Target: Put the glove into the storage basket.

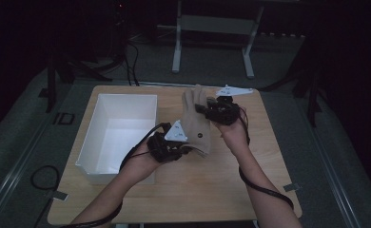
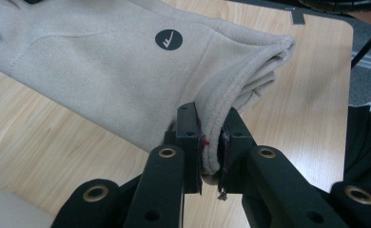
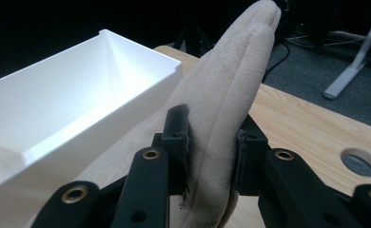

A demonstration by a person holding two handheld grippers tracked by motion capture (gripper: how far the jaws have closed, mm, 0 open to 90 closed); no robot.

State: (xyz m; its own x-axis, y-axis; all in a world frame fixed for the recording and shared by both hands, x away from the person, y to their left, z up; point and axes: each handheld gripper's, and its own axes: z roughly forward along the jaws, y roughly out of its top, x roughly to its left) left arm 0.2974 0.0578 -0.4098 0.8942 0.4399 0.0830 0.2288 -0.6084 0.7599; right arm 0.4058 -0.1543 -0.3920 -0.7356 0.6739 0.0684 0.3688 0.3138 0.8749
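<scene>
A soft tan glove (image 1: 196, 122) is held up above the wooden table (image 1: 183, 185), just beside the white box (image 1: 119, 135). The left gripper (image 2: 211, 142) pinches the glove's cuff end. The right gripper (image 3: 212, 142) pinches its finger end. The white box sits on the table, open on top.
</scene>
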